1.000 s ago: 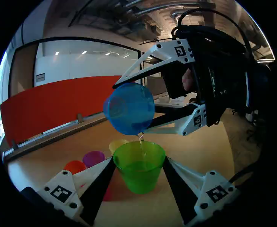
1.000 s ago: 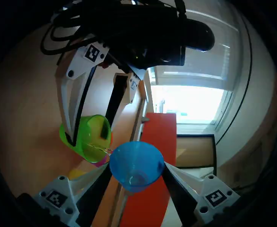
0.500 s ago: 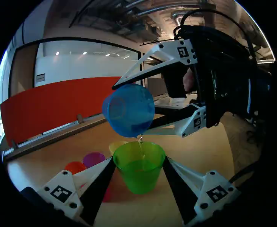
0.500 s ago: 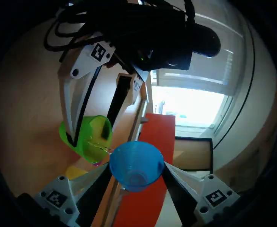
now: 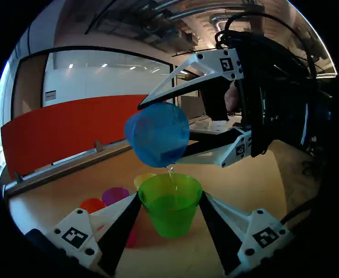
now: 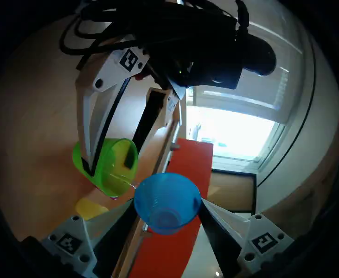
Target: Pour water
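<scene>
left gripper (image 5: 170, 197) pinching green cup (image 5: 170, 217), upright | right gripper (image 6: 168, 204) pinching blue cup (image 6: 166, 214), tilted above green cup | thin water stream (image 5: 172, 178) falling in

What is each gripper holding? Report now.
Left gripper: shut on the green cup, upright.
Right gripper: shut on the blue cup, tipped, water trickling into the green cup.

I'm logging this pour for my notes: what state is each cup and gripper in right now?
green cup: upright, partly filled.
blue cup: tilted, trickling water into the green cup.
left gripper: shut on green cup.
right gripper: shut on blue cup.
yellow cup: upright, not held.
purple cup: upright, not held.
orange cup: upright, not held.
</scene>
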Demonstrator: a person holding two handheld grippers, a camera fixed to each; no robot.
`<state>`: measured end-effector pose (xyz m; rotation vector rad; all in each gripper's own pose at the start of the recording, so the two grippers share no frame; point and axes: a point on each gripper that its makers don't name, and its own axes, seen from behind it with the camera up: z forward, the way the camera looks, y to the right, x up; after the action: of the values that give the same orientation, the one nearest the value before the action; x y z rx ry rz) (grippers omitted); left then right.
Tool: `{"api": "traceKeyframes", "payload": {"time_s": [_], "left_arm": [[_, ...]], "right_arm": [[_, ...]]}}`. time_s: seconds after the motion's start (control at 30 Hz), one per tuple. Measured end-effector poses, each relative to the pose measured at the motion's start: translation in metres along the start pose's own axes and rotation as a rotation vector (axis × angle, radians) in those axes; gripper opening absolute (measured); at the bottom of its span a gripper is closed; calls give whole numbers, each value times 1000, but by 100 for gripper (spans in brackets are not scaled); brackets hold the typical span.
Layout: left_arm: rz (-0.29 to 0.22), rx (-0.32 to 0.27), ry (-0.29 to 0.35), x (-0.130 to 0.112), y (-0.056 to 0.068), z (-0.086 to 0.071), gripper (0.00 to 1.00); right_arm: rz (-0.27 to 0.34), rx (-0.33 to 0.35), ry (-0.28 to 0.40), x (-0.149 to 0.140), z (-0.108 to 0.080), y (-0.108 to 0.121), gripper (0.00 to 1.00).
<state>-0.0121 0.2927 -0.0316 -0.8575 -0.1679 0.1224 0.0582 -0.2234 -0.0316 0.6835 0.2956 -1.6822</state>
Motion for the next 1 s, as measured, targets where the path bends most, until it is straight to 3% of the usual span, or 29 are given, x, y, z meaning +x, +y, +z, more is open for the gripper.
{"api": "traceKeyframes", "payload": {"time_s": [0.4, 0.7, 0.83, 1.0], "left_arm": [[-1, -3, -1, 0, 1, 0, 87], [-4, -6, 0, 1, 2, 1, 87], [-5, -6, -1, 0, 2, 1, 87], [-3, -6, -4, -1, 2, 1, 88]], "right_arm": [[-44, -15, -3, 1, 0, 1, 91], [-35, -19, -1, -2, 1, 3, 91], [7, -9, 4, -2, 4, 0, 91], [112, -3, 20, -4, 7, 1, 91]]}}
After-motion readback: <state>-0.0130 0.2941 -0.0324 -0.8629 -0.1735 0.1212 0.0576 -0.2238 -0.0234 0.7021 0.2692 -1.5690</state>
